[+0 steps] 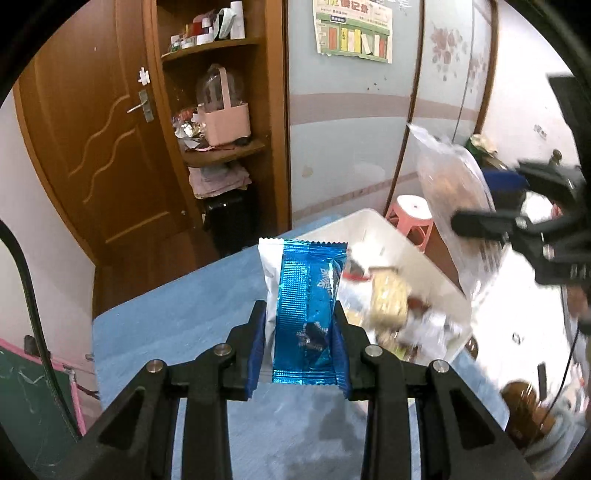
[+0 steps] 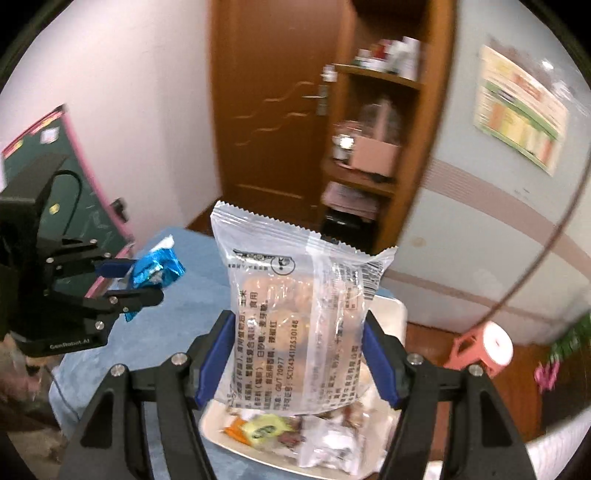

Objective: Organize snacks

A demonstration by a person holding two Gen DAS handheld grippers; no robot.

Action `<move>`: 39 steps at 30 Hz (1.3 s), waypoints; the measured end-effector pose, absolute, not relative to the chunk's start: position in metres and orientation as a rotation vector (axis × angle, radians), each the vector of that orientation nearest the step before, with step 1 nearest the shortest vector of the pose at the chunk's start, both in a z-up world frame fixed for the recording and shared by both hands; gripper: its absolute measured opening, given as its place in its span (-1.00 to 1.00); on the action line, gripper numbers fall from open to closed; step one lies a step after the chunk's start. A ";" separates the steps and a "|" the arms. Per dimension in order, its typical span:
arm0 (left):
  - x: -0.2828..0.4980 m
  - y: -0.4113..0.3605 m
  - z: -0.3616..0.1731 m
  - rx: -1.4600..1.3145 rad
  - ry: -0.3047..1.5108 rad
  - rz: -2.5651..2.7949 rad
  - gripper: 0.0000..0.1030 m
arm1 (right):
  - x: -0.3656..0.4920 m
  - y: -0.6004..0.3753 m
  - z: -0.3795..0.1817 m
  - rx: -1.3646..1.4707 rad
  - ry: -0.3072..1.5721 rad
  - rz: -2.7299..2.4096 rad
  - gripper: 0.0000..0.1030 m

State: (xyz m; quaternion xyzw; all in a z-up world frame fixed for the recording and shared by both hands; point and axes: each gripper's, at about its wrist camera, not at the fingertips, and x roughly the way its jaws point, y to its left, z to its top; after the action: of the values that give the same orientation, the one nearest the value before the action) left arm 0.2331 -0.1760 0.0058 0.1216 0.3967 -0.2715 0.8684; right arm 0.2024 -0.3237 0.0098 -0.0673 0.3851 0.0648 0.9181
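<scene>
My left gripper (image 1: 300, 325) is shut on a blue foil snack packet (image 1: 306, 314) with a white edge, held upright above the blue cloth. The same packet (image 2: 157, 271) shows at the left of the right wrist view, in the left gripper (image 2: 146, 280). My right gripper (image 2: 299, 354) is shut on a clear bag of round biscuits (image 2: 299, 314) with printed text, lifted over the white bin. That clear bag (image 1: 458, 199) and the right gripper (image 1: 480, 221) appear blurred at the right of the left wrist view.
A white bin (image 1: 391, 236) holding several mixed snack packets (image 2: 295, 435) sits on the blue cloth-covered table (image 1: 177, 314). Behind stand a wooden door (image 1: 103, 147), shelves with a pink basket (image 1: 227, 122), a pink stool (image 1: 412, 214) and a wall poster (image 1: 352, 29).
</scene>
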 end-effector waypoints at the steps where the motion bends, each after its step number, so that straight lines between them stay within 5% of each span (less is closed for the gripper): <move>1: 0.240 -0.187 0.004 0.248 0.837 -0.564 -0.40 | 0.203 -0.331 0.008 -0.128 0.794 0.116 0.31; 21: 0.321 -0.278 -0.094 0.272 0.999 -0.526 -0.38 | 0.278 -0.399 -0.094 -0.004 0.949 0.032 0.38; 23: 0.326 -0.278 -0.100 0.260 1.006 -0.528 -0.30 | 0.284 -0.403 -0.104 0.026 0.968 0.042 0.38; 27: 0.333 -0.279 -0.107 0.252 0.991 -0.505 0.29 | 0.293 -0.401 -0.119 0.018 0.990 0.024 0.50; 39: 0.315 -0.263 -0.090 0.285 0.897 -0.527 0.45 | 0.290 -0.397 -0.117 0.032 0.961 0.017 0.50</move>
State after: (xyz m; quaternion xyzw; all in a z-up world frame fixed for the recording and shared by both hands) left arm 0.3151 -0.2631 -0.0896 0.1359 0.4268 -0.2509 0.8581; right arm 0.2902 -0.3975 -0.1175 0.0155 0.4623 0.0084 0.8866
